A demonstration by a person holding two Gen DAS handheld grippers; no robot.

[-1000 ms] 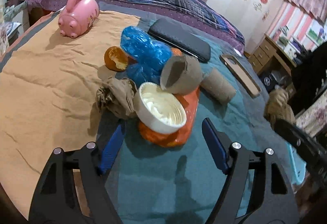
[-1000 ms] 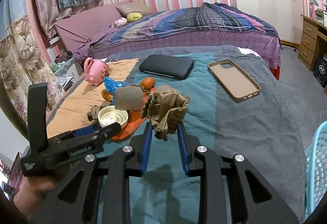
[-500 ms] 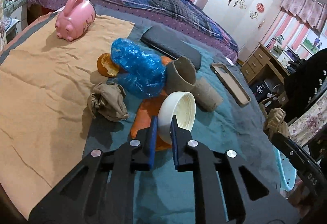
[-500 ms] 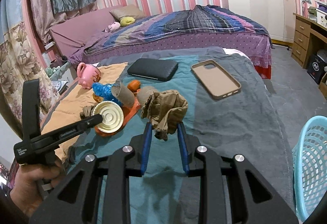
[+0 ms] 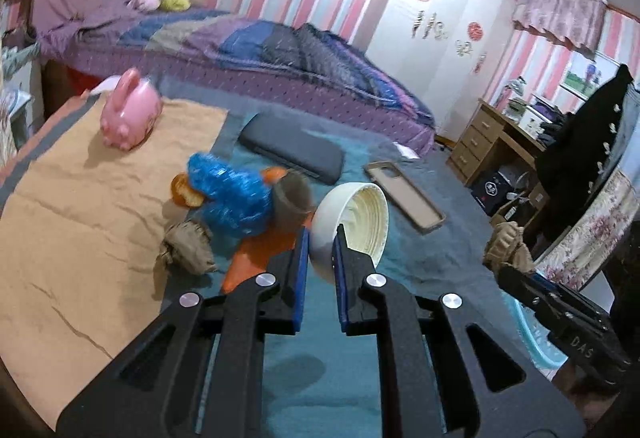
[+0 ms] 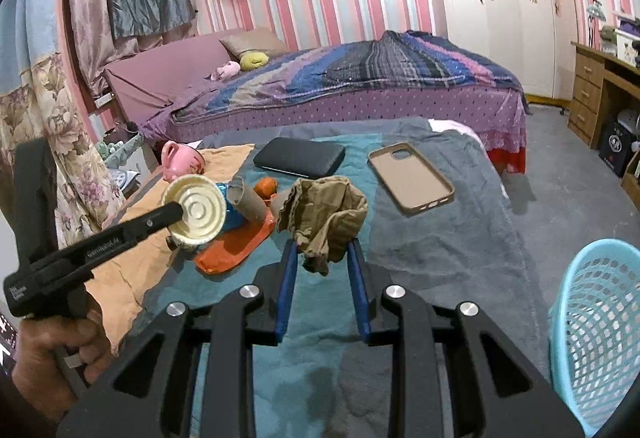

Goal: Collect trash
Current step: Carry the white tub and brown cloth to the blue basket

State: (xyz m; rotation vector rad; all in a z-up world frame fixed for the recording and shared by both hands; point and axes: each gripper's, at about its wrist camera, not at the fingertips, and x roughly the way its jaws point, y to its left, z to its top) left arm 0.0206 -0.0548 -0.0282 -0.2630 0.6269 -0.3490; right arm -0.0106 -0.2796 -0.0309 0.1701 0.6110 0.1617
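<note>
Left gripper (image 5: 321, 238) clenched on the rim of a cream round plastic bowl (image 5: 352, 218), 1 pad inside the wall, 1 outside; jaws have just been closing, bowl wall between them. Bowl is lifted clear of the bed, tilted on edge, above the orange plastic bag (image 5: 264, 250).

Right gripper (image 6: 322, 252) grasping a crumpled brown paper wad (image 6: 324, 214), held above the teal blanket (image 6: 312, 358), apart from the pile.

Still lying in the pile: blue crinkled plastic wrapper (image 5: 230, 194), cardboard tube (image 5: 294, 194), a 2nd brown paper wad (image 5: 186, 248), orange peel (image 5: 184, 192). Light-blue mesh basket (image 6: 596, 322) sits low right of the bed, likely the drop target.

Handling, judged: bowl looks light and stiff, smooth wall so it may pivot or slip in a thin rim pinch; keep the pinch deep on the rim. Paper wad is soft, near weightless, crushes in any grip; take it at the bulk, not a loose flap. Pink piggy bank (image 5: 128, 118), dark flat case (image 5: 292, 150) and tan phone case (image 5: 404, 196) look like non-trash.
</note>
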